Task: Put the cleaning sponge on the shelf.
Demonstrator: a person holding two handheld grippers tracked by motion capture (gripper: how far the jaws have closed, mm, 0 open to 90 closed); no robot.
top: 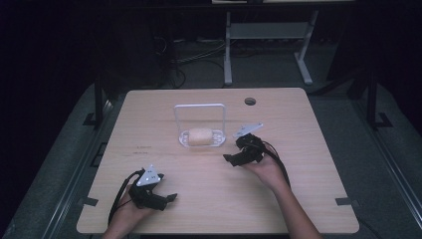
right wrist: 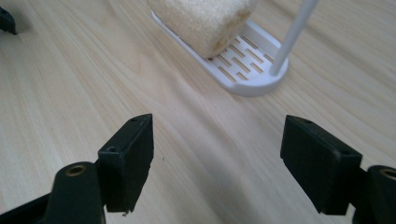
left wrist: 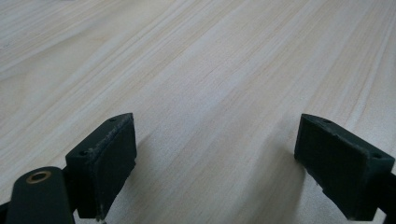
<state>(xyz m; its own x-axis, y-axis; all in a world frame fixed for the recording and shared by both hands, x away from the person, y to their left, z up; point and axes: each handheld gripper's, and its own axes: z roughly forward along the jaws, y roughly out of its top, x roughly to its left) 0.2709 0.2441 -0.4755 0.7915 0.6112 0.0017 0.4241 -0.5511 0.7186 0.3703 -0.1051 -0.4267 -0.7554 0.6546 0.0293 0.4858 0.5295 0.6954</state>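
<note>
Just beside the white rack's (right wrist: 252,77) rim, right tool (right wrist: 217,163) wide open, empty, bare table (right wrist: 70,93) around.

This looks like a lab or test room set up for recording, kept dim outside the lit work area. A plain light-wood table (top: 209,199) with a round cable hole (top: 250,101) fills the middle of the high view, standing on grey carpet (top: 393,149). At the top of the frame stand the white metal legs of another desk (top: 230,55), with loose cables (top: 199,57) trailing over the floor just left of them. Black stand feet (top: 373,107) sit at the right edge.
</note>
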